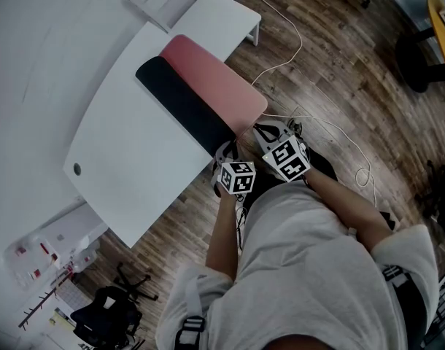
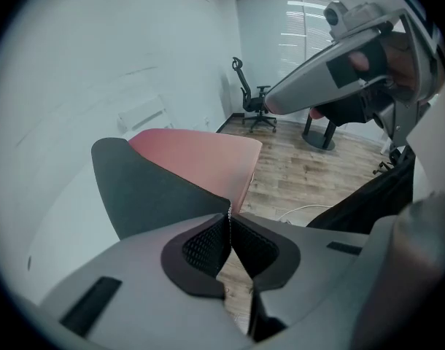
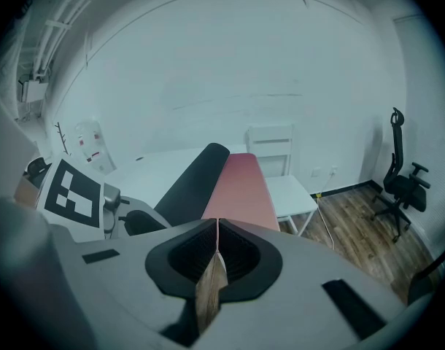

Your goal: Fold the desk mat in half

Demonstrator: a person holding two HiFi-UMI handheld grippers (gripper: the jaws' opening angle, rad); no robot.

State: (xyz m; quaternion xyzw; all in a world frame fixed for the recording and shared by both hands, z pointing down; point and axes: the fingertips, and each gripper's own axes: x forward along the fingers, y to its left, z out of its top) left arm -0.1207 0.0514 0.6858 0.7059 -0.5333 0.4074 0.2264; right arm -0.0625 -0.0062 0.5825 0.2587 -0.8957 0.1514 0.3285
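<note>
Desk mat (image 1: 215,82) runs lengthwise straight away from both grippers over the white desk (image 1: 128,159), with its near end at their tips. Left gripper (image 1: 224,153) and right gripper (image 1: 270,132), side by side, each pinch that near edge. The black strip is probably the turned-up underside. Wood floor (image 1: 339,64) lies to the right.

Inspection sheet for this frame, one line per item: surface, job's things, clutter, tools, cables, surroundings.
Surface: white desk, bare beside the mat.
Job's things: desk mat, pink face and black face both showing, its near end in the tools.
Clutter: nothing seen on the desk.
Tools: left tool and right tool each shut on the mat's near edge.
Cables: white cable trailing across the floor.
Surroundings: wooden floor, small white table, office chair.
</note>
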